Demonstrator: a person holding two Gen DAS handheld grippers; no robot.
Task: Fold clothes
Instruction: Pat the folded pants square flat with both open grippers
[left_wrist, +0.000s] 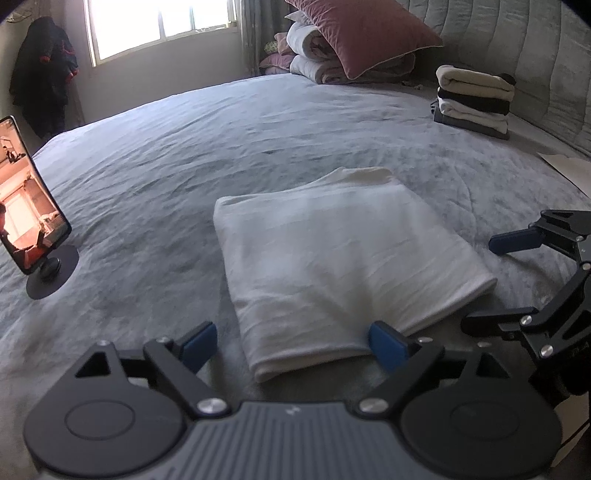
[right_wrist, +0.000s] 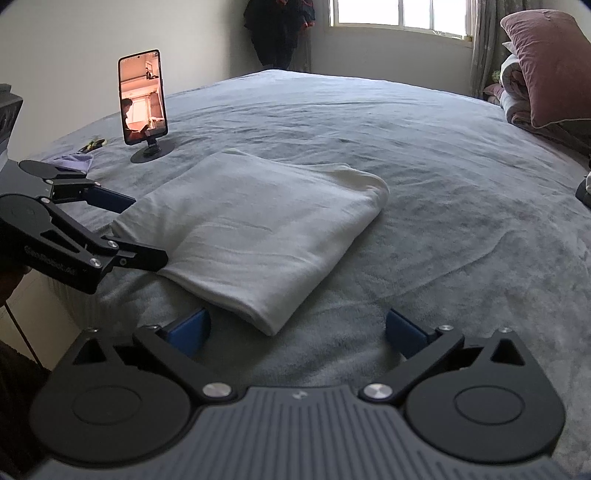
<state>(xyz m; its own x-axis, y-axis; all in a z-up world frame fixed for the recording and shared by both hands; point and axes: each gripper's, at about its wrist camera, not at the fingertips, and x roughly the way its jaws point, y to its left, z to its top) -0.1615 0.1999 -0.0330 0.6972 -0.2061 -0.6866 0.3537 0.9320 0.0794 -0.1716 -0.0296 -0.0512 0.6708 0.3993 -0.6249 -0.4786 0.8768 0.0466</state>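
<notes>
Folded white garment (left_wrist: 343, 266) — phone stand (left_wrist: 51, 275) left, stack (left_wrist: 474, 101) behind.

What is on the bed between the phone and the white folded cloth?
Nothing: only bare grey blanket between phone and cloth, in the right wrist view.

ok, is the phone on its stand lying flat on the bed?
No, the phone stands upright on its round stand on the grey bedspread, screen lit.

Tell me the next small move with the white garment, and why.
Probably close both grippers on the near edge of the folded white garment and carry it to the stack of folded clothes. It looks fully folded, and the left gripper and right gripper stand open beside it.
</notes>
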